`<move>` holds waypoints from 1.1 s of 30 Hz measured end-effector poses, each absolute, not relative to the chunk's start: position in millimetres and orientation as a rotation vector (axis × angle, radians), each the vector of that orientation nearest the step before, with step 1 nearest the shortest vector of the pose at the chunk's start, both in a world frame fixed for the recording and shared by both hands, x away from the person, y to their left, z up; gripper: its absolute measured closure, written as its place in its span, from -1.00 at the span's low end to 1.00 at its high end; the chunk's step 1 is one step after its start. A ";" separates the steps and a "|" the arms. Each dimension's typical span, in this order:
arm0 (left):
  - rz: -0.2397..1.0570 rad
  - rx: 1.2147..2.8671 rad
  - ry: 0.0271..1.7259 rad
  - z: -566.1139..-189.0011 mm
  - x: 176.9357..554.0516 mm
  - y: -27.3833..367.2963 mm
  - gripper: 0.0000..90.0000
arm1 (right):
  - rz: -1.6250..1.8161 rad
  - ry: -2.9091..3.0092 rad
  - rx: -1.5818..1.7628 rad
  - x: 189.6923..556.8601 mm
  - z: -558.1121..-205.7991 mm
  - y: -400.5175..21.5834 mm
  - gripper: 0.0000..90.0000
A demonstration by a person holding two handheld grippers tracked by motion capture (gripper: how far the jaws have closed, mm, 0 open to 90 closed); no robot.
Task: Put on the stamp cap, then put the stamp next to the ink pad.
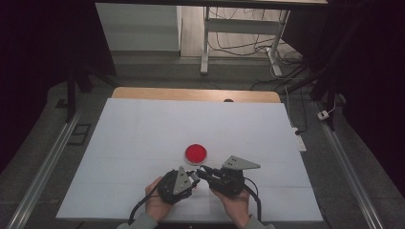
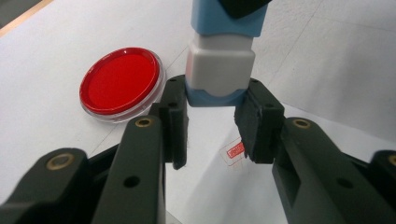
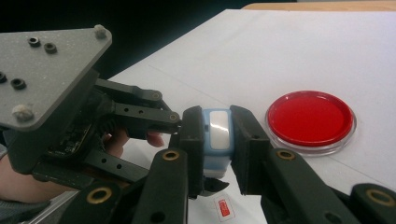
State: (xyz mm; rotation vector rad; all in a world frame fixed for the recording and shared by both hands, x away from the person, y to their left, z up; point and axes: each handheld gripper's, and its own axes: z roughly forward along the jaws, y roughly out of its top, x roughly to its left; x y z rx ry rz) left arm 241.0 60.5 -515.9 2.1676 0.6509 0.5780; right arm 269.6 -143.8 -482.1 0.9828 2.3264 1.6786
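R gripper (image 3: pixel 218 140) clamped on blue body of small blue-and-white plastic stamp (image 3: pixel 217 135), L gripper (image 2: pixel 212 119) shut on its cap end, prob to uncap near red round ink pad (image 1: pixel 196 153).

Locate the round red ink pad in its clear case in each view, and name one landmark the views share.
High view: the round red ink pad in its clear plastic case lies on the white sheet, just beyond both grippers.
Left gripper view: upper left, beside the left finger.
Right gripper view: right of centre.
Shared landmark: the small blue and white block stamp, clamped by both grippers.
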 end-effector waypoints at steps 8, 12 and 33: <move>0.513 2.145 0.676 -515.7 244.6 63.6 0.31 | 1.690 2.323 0.957 269.6 -481.9 -144.5 0.69; 0.484 2.127 0.699 -514.9 246.5 66.3 0.13 | 1.698 2.308 0.949 269.7 -481.2 -145.9 0.69; 0.249 2.032 0.781 -499.4 245.6 114.2 -0.39 | 1.683 2.234 0.945 279.6 -476.5 -163.6 0.69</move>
